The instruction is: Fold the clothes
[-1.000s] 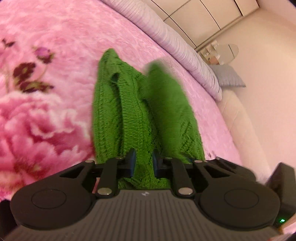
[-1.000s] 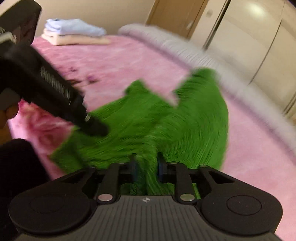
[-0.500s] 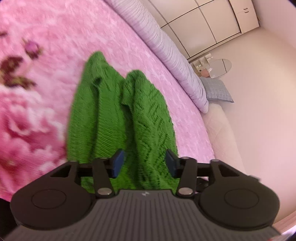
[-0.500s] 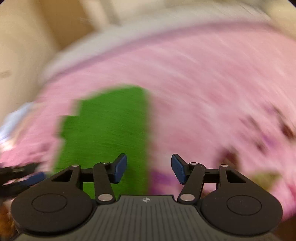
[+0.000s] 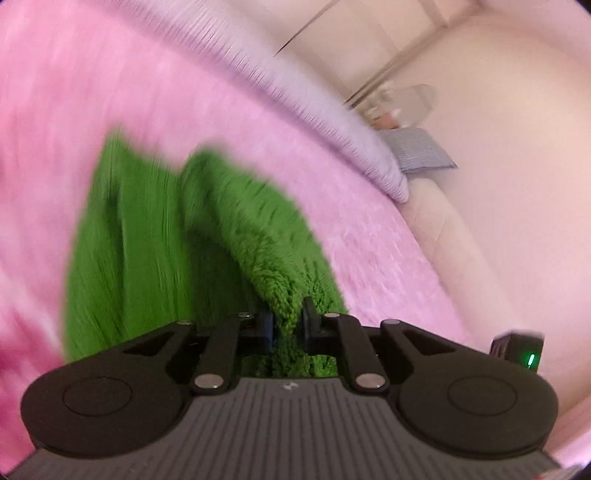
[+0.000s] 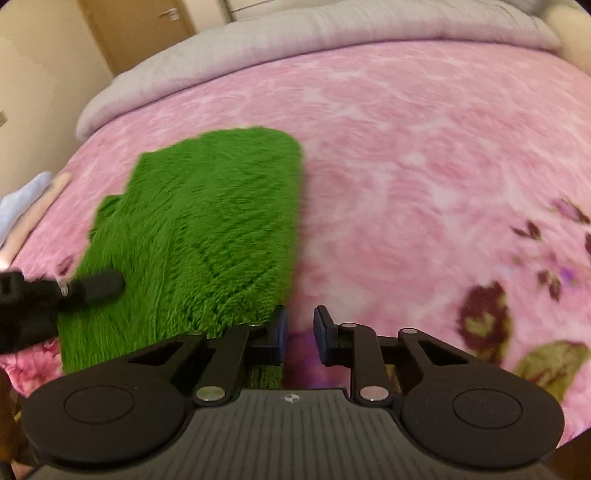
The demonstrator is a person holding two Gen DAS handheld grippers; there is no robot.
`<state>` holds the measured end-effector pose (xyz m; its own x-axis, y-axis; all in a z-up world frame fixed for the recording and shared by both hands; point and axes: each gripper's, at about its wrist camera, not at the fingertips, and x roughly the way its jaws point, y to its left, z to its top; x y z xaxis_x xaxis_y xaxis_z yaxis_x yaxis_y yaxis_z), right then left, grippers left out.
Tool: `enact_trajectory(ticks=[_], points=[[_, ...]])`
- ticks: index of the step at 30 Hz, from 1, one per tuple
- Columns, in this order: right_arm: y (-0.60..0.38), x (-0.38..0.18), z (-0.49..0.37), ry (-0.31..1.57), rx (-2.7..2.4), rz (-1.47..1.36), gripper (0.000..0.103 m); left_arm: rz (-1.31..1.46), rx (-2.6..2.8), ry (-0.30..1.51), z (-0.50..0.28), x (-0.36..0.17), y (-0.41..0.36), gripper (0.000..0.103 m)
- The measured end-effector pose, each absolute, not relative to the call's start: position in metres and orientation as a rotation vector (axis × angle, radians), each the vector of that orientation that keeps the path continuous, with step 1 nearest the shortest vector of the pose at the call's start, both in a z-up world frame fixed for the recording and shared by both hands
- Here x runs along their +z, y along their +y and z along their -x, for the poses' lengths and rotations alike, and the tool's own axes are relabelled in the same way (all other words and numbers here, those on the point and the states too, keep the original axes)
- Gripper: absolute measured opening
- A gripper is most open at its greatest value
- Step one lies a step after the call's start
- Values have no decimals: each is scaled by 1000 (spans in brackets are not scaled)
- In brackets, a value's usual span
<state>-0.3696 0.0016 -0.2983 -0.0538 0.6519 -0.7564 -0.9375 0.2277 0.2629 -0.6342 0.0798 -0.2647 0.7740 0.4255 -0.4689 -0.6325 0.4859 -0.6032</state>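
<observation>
A green knit sweater lies folded lengthwise on the pink floral blanket. In the left wrist view the sweater is blurred, and one edge rises in a fold up to my left gripper. Its jaws are closing, and the pads pinch that knit fold. The left gripper also shows as a black shape over the sweater's near left part. My right gripper hovers just past the sweater's near right edge. Its jaws are closing with a narrow gap, and only blanket shows between them.
A grey duvet is bunched along the far side of the bed. Folded pale towels lie at the left edge. A striped pillow and a wall stand beyond the bed's corner. A wooden door is behind.
Both grippers let go of the sweater and opened. The left has closed again on a raised fold and lifted. The right rolled, swung to the garment's right edge and narrowed, empty.
</observation>
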Motion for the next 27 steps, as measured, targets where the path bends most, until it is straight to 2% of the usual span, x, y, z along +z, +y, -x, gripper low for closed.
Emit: enact_trajectory(ticks=[4, 7, 10, 11, 12, 14, 17, 19, 27], points=[[8, -285, 401, 862, 1460, 430, 25, 751, 751, 296, 667, -262, 75, 10], [18, -288, 428, 795, 1493, 543, 25, 881, 776, 348, 681, -299, 84, 13], [22, -289, 438, 753, 1456, 628, 27, 1042, 757, 257, 690, -322, 86, 17], [22, -288, 435, 753, 1440, 634, 35, 1066, 752, 248, 694, -322, 88, 18], [22, -286, 430, 756, 1423, 630, 48, 1065, 751, 252, 697, -319, 90, 20], [21, -282, 419, 766, 1394, 614, 53, 1061, 748, 247, 704, -312, 92, 21], [26, -276, 394, 813, 1361, 546, 52, 1073, 733, 194, 718, -299, 105, 22], [38, -276, 377, 845, 1333, 512, 52, 1072, 740, 166, 721, -290, 123, 27], [112, -279, 335, 1013, 1310, 446, 52, 1020, 762, 293, 685, -275, 207, 36]])
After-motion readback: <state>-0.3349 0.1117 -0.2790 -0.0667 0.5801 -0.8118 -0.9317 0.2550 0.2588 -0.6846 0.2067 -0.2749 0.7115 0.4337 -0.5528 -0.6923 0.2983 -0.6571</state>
